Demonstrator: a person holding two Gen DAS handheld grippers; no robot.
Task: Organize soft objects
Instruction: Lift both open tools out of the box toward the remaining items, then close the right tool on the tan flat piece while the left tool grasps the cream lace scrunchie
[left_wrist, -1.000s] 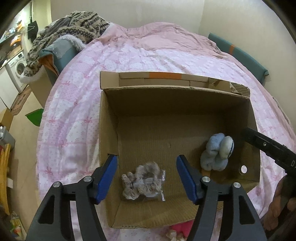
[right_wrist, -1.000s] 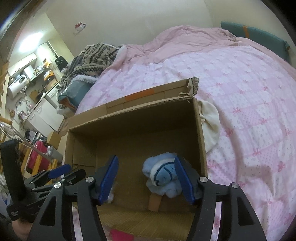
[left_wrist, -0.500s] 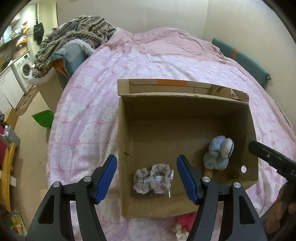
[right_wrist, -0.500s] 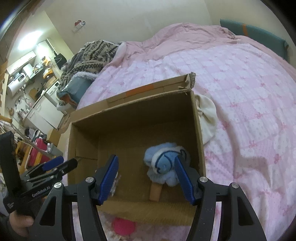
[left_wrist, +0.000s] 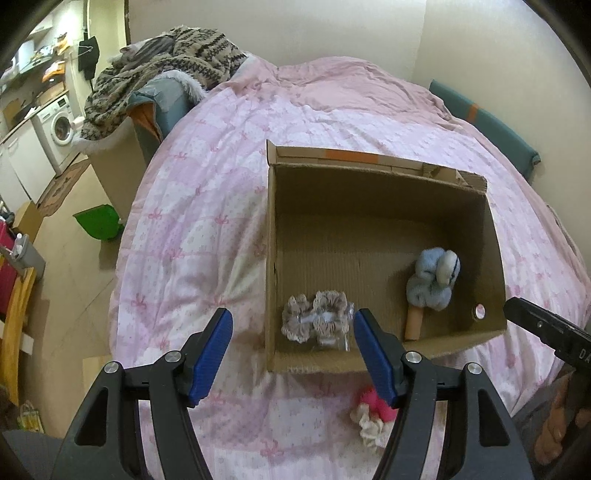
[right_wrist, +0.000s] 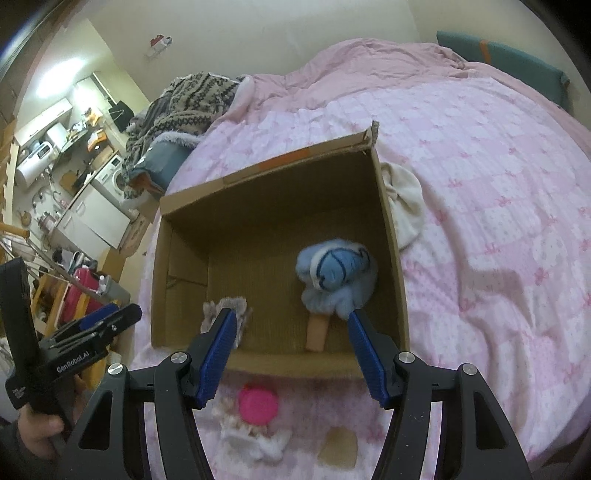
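An open cardboard box sits on the pink bed. Inside lie a grey scrunchie pack and a fluffy blue soft toy with a tan handle. A pink and cream scrunchie lies on the bed in front of the box. My left gripper is open and empty above the box's front left corner. My right gripper is open and empty above the box's front wall. The left gripper also shows in the right wrist view.
A cream cloth lies against the box's right side. A tan scrap lies on the bed near me. A patterned blanket pile sits at the bed's far left. A green bin stands on the floor.
Both grippers have pulled back and up from the box; the box now looks smaller and the pink scrunchie in front of it has come into view. Both stay open.
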